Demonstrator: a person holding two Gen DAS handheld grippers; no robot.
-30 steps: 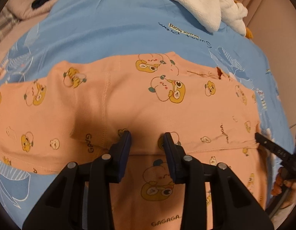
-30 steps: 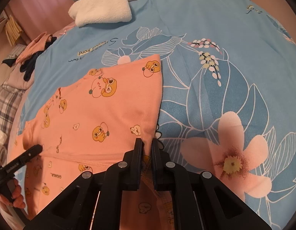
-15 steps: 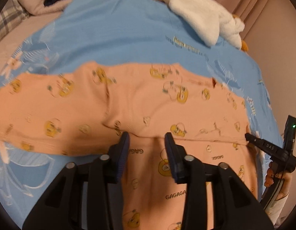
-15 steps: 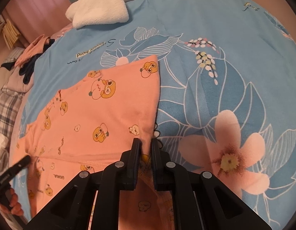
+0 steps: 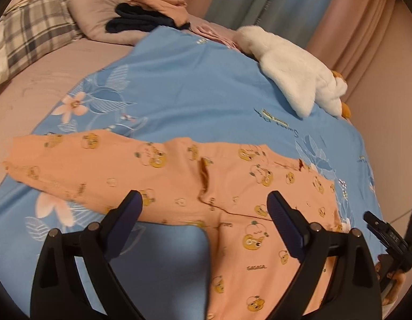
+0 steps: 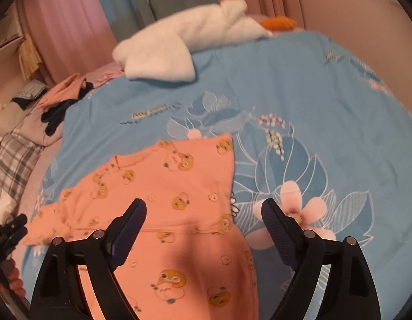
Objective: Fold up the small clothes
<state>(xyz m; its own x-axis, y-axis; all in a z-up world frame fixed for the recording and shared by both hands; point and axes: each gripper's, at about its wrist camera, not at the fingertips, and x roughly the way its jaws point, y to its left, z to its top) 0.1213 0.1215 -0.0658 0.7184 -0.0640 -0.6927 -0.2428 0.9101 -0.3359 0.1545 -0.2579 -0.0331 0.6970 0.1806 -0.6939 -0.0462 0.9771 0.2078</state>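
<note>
A small peach garment with yellow cartoon prints [image 5: 232, 186] lies on the blue floral blanket [image 5: 192, 93], its far part folded over toward me and one sleeve stretched out to the left. Above its fold edge hovers my left gripper [image 5: 204, 208], jaws opening wide, nothing between the pads. In the right wrist view the same garment [image 6: 166, 186] lies under my right gripper [image 6: 204, 213], whose jaws are also opening, clear of the cloth. Each gripper shows at the edge of the other's view: the right one [image 5: 387, 237], and the left one [image 6: 8, 229] with a hand below it.
A white plush toy [image 5: 294, 72] lies at the blanket's far right. Dark and peach clothes [image 5: 152, 16] are piled on a pillow at the back, with a plaid pillow [image 5: 32, 32] at far left. Curtains hang behind the bed.
Both grippers have let go of the garment's folded edge, opened wide and risen away from it. The cloth stays folded on the blanket.
</note>
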